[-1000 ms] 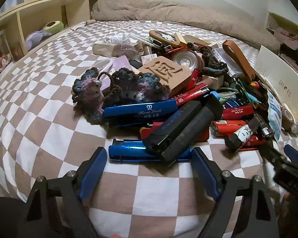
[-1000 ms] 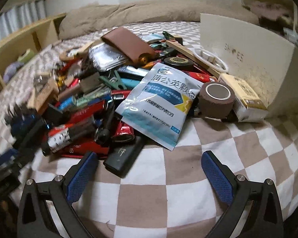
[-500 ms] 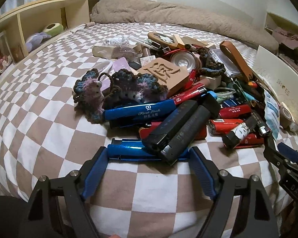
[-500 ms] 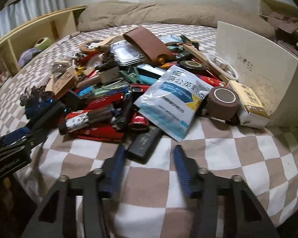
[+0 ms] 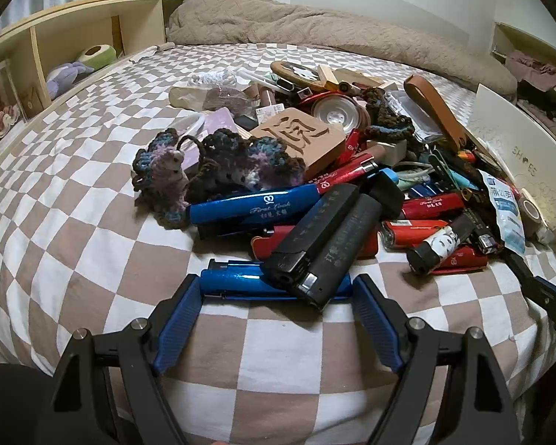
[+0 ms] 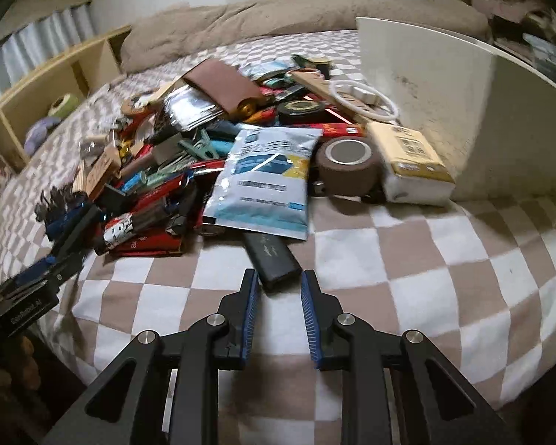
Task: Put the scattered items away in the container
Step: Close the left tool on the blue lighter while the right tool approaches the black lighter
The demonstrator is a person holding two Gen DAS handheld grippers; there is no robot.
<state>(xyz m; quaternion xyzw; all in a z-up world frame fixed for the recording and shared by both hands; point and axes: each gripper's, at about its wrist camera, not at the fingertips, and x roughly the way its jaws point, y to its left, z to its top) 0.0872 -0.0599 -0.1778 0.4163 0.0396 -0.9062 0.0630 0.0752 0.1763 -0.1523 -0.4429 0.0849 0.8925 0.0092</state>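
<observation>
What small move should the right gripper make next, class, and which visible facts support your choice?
Probably ease the right gripper forward a little and close. Its jaws are narrowed to a small gap just short of the near end of the black lighter, which lies free on the checked bedcover; the white container stands beyond.

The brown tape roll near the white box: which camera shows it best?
The right wrist view: the brown tape roll lies large and whole beside the white box. The left wrist view shows it only small, at the right edge.
</observation>
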